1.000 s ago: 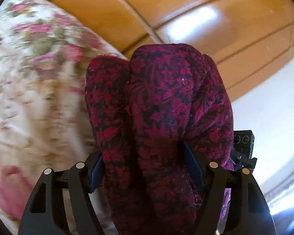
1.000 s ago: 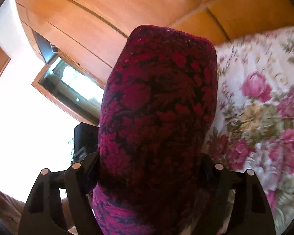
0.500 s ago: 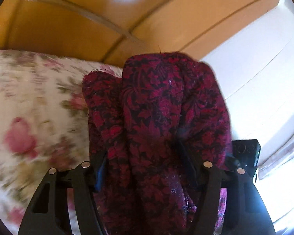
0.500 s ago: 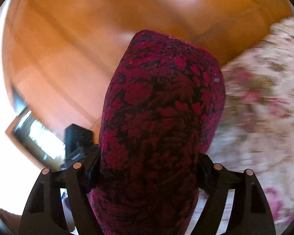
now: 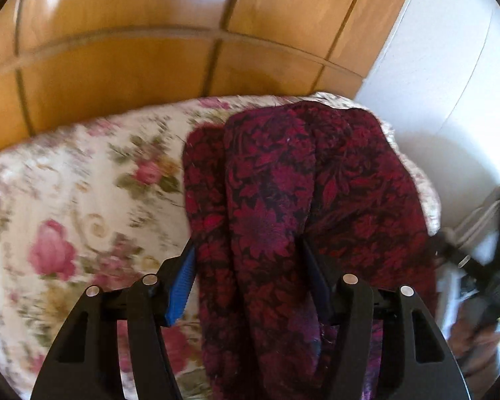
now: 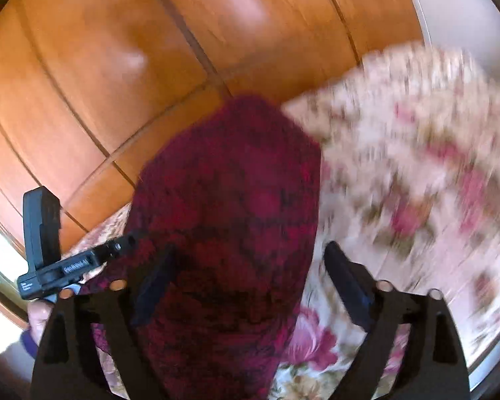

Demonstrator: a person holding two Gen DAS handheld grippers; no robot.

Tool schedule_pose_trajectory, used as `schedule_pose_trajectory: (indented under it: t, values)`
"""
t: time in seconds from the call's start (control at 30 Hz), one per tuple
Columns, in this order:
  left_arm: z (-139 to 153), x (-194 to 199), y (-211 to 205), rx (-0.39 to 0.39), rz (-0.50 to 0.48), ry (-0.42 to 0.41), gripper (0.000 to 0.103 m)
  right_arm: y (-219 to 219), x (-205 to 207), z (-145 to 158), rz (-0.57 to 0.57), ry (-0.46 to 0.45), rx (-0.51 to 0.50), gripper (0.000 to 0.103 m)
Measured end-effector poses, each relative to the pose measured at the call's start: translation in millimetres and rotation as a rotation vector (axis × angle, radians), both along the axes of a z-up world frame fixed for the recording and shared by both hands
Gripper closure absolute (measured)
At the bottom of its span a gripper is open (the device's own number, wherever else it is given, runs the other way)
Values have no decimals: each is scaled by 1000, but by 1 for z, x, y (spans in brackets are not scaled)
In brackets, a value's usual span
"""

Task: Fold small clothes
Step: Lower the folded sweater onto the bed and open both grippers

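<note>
Running lengthwise away from both tools, the garment (image 5: 283, 200) hangs bunched.

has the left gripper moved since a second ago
Yes. The left gripper, jaws just closing on the dark red garment, has swung over the floral bedspread; the wooden panelling sits higher in view.

A home bedroom: floral bedspread (image 5: 83, 206), wooden wardrobe doors (image 5: 133, 33).
</note>
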State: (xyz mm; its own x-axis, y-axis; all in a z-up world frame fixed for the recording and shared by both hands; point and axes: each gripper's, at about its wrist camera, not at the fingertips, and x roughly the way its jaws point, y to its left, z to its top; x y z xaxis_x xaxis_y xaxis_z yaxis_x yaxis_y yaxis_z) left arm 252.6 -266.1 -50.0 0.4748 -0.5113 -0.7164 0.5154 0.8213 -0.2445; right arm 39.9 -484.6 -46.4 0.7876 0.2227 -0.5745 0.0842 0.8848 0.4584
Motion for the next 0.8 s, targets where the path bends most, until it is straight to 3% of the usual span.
schedule_pose_trajectory:
  t: [0.1, 0.2, 0.27, 0.37, 0.43, 0.5, 0.57, 0.63, 0.8]
  values:
    - [3, -7, -1, 78, 27, -64, 43, 16, 6, 29, 20, -57, -69, 40]
    - [-2, -8, -2, 155, 62, -106, 43, 43, 31, 42, 76, -41, -103, 47]
    - [-8, -2, 4, 166, 88, -87, 43, 65, 49, 34, 96, 14, -154, 47]
    - [-17, 8, 17, 130, 119, -27, 40, 89, 82, -3, 58, 120, -320, 45]
    - [-18, 10, 22, 112, 145, -14, 33, 95, 81, -13, 26, 105, -349, 43]
    - [-14, 6, 24, 102, 154, -23, 32, 94, 78, -13, 14, 104, -347, 42]
    - [-7, -2, 26, 104, 176, -48, 23, 94, 74, -12, 7, 104, -356, 42]
    - [0, -13, 30, 101, 198, -80, 19, 94, 71, -8, -6, 98, -369, 40]
    - [19, -39, 36, 94, 229, -151, 14, 94, 53, 12, -72, 89, -334, 11]
